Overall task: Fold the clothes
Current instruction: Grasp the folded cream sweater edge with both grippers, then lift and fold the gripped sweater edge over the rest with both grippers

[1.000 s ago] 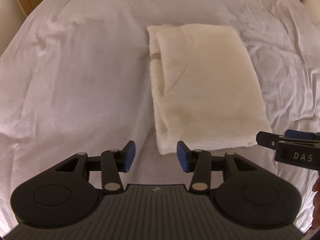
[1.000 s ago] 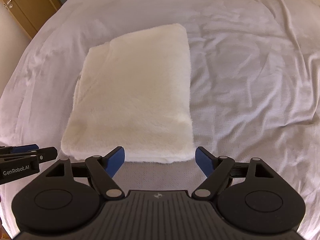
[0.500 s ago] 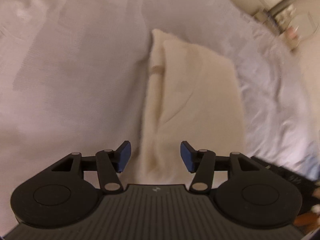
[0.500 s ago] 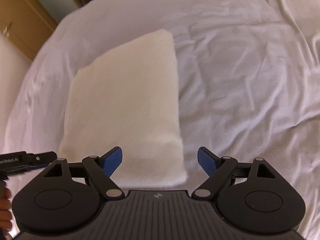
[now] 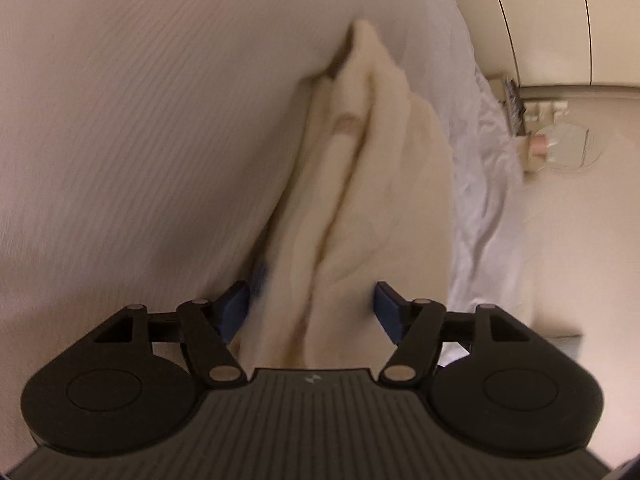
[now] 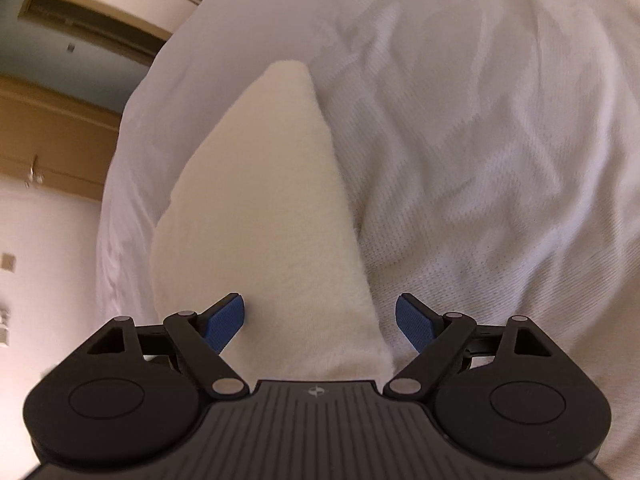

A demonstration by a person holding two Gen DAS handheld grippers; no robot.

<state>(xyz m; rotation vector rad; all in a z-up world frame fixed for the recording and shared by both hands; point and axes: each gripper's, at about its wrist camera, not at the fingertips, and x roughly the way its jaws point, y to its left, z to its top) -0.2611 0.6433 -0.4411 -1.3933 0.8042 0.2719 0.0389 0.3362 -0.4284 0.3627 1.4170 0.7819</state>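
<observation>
Left gripper (image 5: 312,304), left wrist view: its jaws are standing spread, and the near end of the folded cream garment (image 5: 360,200) is lying in the gap between the two blue pads (image 5: 234,310). Neither pad is visibly pressing the fabric; whether the left pad is touching it cannot be told because of blur. The garment is running away from the gripper as a long, narrow shape, showing several stacked layers along its left edge and a small tan label (image 5: 347,122) near its far end. It is resting on the white bedspread (image 5: 140,140), which is filling the left part of this view. At the right, the edge of the bed is falling away toward a pale floor, and a wall (image 5: 540,20) with dark seams is showing at the top right. Some small items are standing beyond the bed's far right corner, too blurred to identify.

Right gripper (image 6: 319,318), right wrist view: its jaws are likewise standing spread, straddling the near right corner of the garment (image 6: 272,208). The left blue pad (image 6: 224,322) is sitting over the fluffy fabric; the right pad is sitting over the bare bedspread (image 6: 500,140), just beside the garment's right edge. The garment is lying flat, tapering toward its far corner, near the left edge of the bed. The wrinkled bedspread is taking up the whole right half. Beyond the bed's left edge, a wooden door (image 6: 48,136) with a handle is showing.
</observation>
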